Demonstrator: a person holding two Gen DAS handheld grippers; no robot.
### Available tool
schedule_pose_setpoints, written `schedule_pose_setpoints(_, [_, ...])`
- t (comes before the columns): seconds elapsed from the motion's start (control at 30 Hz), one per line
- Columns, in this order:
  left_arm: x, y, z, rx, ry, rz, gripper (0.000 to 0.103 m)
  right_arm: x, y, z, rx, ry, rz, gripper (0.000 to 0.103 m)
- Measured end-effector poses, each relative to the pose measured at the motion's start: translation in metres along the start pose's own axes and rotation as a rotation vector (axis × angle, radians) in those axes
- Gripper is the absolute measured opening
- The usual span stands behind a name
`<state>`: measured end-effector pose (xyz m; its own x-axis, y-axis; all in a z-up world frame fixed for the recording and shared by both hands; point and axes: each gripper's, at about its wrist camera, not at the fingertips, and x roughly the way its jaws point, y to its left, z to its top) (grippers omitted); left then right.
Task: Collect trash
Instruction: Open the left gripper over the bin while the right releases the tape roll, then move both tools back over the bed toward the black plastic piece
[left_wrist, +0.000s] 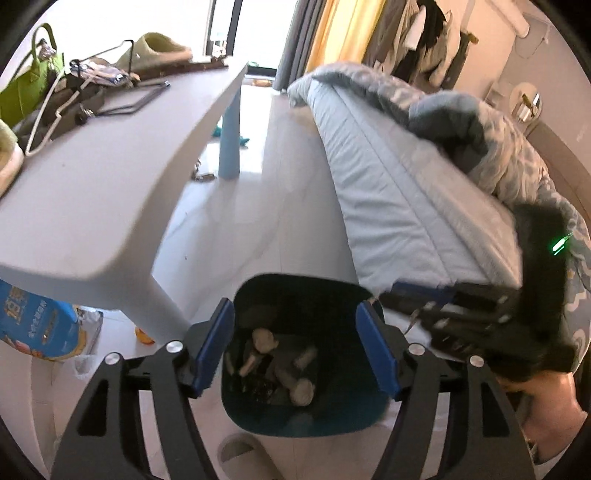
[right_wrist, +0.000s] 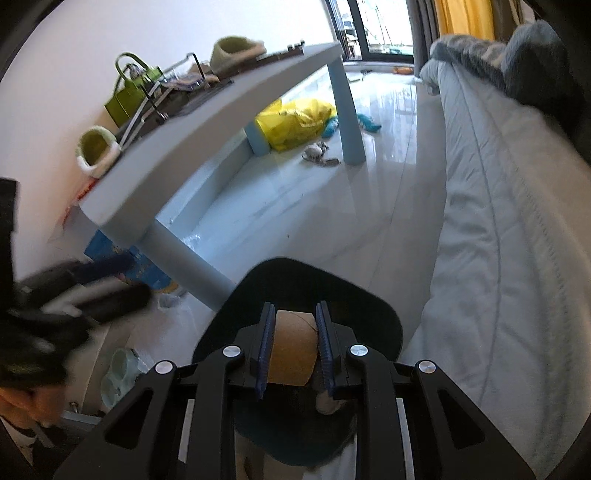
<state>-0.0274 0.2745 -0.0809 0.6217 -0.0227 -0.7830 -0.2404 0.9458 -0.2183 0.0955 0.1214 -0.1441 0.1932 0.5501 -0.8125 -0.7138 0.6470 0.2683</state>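
A brown cardboard tube (right_wrist: 291, 347) is pinched between the blue pads of the right gripper (right_wrist: 293, 350), whose jaws are pressed against its two sides; the tube is held directly above the open mouth of a dark teal trash bin (right_wrist: 384, 325). The left gripper (left_wrist: 295, 347) is seen with its jaws spread wide and nothing between them, the pads standing apart over the two sides of the same trash bin (left_wrist: 343, 413). Inside the bin, several pale crumpled pieces of trash (left_wrist: 301, 391) are seen lying on the bottom among darker scraps. The bin stands on the glossy white floor (left_wrist: 288, 177), between a light grey table (left_wrist: 122, 192) and a bed (left_wrist: 399, 199) covered in pale blue bedding. A blue package (left_wrist: 40, 325) lies on the floor under the table.
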Motion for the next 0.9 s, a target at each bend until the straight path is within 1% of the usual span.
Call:
schedule_pose_setpoints(0.07, [-0.005,0.003,0.003,-0.022,-0.016,-0.01,0.072,0.011,-0.001,-0.005,0.004,0.032,-0.017,0.023])
schedule_pose_setpoints(0.13, [-0.011,0.005,0.007,-0.038,-0.036,-0.013,0.07,0.019,-0.001,-0.01,0.012,0.058,-0.012,0.023])
schedule_pose_setpoints(0.23, [-0.022,0.005,0.011,-0.037,-0.068,-0.013,0.068,0.031,0.004,-0.016,-0.012,0.092,-0.032,0.023])
schedule_pose_setpoints(0.33, [-0.032,0.003,0.015,-0.019,-0.096,-0.003,0.06,0.042,0.01,-0.022,-0.044,0.121,-0.063,0.023])
schedule_pose_setpoints(0.43, [-0.039,0.002,0.018,-0.018,-0.116,-0.015,0.056,0.053,0.013,-0.028,-0.056,0.154,-0.078,0.023])
schedule_pose_setpoints(0.53, [-0.043,0.001,0.021,-0.022,-0.128,-0.014,0.055,0.06,0.016,-0.034,-0.069,0.176,-0.09,0.023])
schedule_pose_setpoints(0.67, [-0.053,-0.001,0.026,-0.036,-0.156,-0.037,0.055,0.066,0.018,-0.04,-0.086,0.208,-0.111,0.025])
schedule_pose_setpoints(0.7, [-0.056,-0.002,0.028,-0.033,-0.164,-0.037,0.055,0.067,0.019,-0.041,-0.094,0.211,-0.118,0.03])
schedule_pose_setpoints(0.73, [-0.06,-0.005,0.029,-0.025,-0.173,-0.037,0.055,0.065,0.019,-0.042,-0.105,0.21,-0.133,0.053])
schedule_pose_setpoints(0.77, [-0.063,-0.007,0.03,-0.018,-0.181,-0.04,0.055,0.064,0.02,-0.043,-0.111,0.207,-0.138,0.065])
schedule_pose_setpoints(0.9, [-0.072,-0.013,0.033,-0.015,-0.205,-0.056,0.055,0.054,0.021,-0.041,-0.116,0.183,-0.119,0.065])
